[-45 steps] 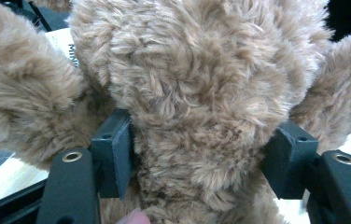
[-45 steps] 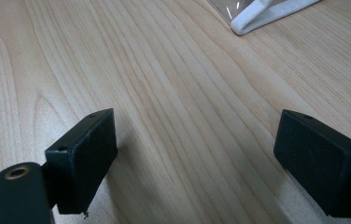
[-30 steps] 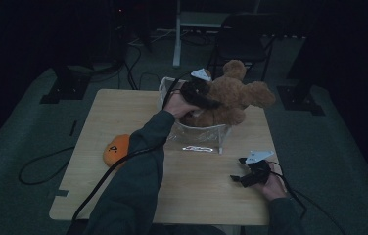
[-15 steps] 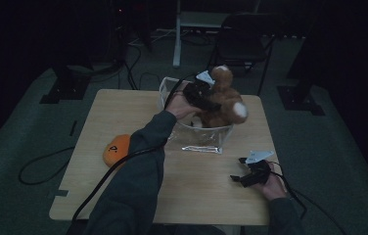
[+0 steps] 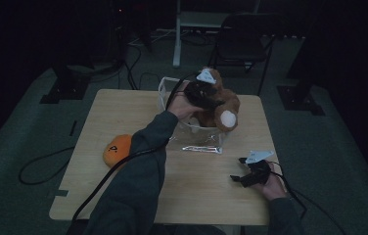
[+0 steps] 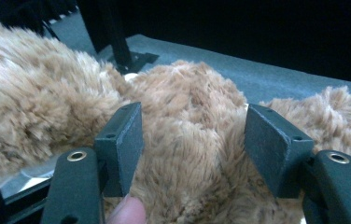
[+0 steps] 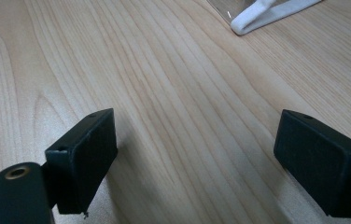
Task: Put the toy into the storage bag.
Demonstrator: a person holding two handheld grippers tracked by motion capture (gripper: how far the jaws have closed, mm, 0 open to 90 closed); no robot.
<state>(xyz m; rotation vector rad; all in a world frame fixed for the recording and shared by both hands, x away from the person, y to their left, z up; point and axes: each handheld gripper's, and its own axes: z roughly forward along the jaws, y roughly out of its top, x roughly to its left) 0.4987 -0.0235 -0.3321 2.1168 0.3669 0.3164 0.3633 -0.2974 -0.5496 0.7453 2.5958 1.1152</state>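
High view: left gripper (image 5: 205, 93) sits on the teddy (image 5: 223, 105) in the clear bin (image 5: 165, 93) at 12 o'clock; since earlier frames the teddy has turned upright.

Left gripper view: jaws have just been closing, fur between them, not pinched yet.

Right gripper view: right gripper (image 7: 197, 158) spread over bare table (image 7: 164, 70).

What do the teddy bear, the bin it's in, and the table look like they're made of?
Teddy bear: long, fluffy tan pile, likely synthetic plush. Bin: clear and glossy, probably hard plastic, since the bear shows through its wall. Table: pale matte wood grain, wood or a laminate print.
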